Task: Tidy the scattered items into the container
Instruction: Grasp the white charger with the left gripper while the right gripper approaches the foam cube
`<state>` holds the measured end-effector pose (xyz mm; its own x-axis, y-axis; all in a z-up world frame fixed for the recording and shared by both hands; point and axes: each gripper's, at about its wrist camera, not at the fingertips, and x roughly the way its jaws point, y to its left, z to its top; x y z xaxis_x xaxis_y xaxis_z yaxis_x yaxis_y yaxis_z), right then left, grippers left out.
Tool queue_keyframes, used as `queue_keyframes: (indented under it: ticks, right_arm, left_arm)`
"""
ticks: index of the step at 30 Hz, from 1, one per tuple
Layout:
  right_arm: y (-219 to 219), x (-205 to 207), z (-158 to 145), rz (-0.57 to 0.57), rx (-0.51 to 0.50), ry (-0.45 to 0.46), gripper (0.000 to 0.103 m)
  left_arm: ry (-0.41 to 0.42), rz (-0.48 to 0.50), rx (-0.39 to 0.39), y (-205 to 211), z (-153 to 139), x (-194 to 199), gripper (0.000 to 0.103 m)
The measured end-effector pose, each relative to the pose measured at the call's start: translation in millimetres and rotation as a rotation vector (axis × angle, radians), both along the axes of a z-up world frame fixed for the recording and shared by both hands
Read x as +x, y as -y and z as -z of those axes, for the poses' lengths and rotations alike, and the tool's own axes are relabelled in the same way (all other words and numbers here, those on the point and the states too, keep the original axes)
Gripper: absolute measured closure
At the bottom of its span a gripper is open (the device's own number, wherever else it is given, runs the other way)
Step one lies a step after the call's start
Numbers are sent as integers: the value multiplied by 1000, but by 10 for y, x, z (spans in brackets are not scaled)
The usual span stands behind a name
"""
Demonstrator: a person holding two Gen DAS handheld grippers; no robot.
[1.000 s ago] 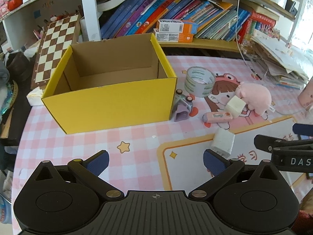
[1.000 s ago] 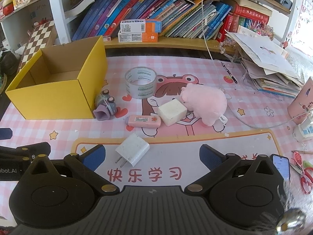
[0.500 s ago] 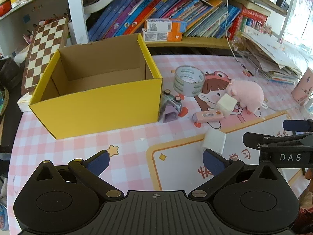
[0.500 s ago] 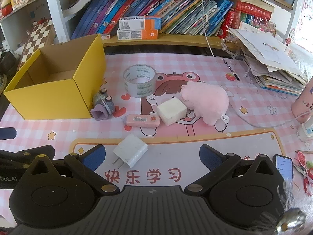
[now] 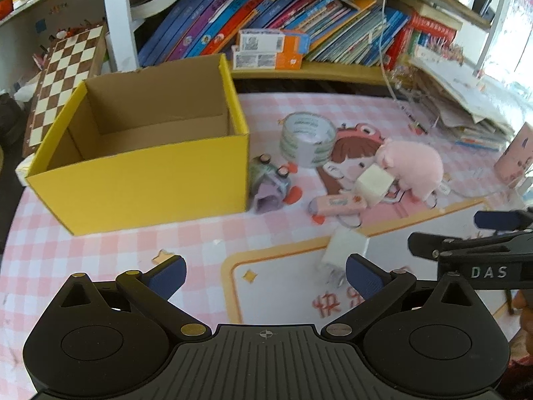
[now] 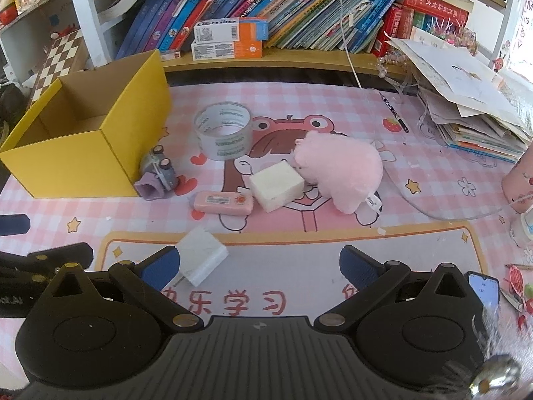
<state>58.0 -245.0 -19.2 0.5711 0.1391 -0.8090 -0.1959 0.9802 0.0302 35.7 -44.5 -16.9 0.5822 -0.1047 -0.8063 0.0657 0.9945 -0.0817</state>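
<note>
Many books (image 6: 299, 10) line shelves behind the pink checked tablecloth (image 6: 333, 100).

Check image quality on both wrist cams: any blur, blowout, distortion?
Left wrist: white charger smeared by motion blur, window corner blown out, shelves bowed by fisheye. Right wrist: charger slightly soft, tape roll crisp, top right overexposed, bottom-right corner smeared.

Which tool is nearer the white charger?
Right, marginally. The charger lies just ahead of the right tool's left finger; for the left tool it sits just beyond the right fingertip. Both open.
</note>
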Motion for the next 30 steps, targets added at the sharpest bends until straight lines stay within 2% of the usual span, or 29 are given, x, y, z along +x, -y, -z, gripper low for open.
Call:
queue_keyframes:
  ticks: [7,13,16,19,23,26,30]
  right_arm:
    - [132,141,54,-71,-20,66,0]
    - [272,260,69,-111,-18,189,0]
    - [373,296,83,-119,15,244,0]
    - [475,340,125,-109,52,220,0]
    - [576,358,180,-100,82,193,0]
    - [613,372,210,-89,75,174,0]
    - [636,351,248,-82,50,154,0]
  left_arm:
    - [22,-43,-67,16,24,130,0]
    - [169,-47,45,117,-51,213,0]
    - [185,-31,57,203,-25,220,0]
    - [183,-14,62,298,22,218,0]
    - [172,16,127,464,85,204,0]
    - [149,45,166,577,120,235,0]
    - [113,93,159,714,211,235,0]
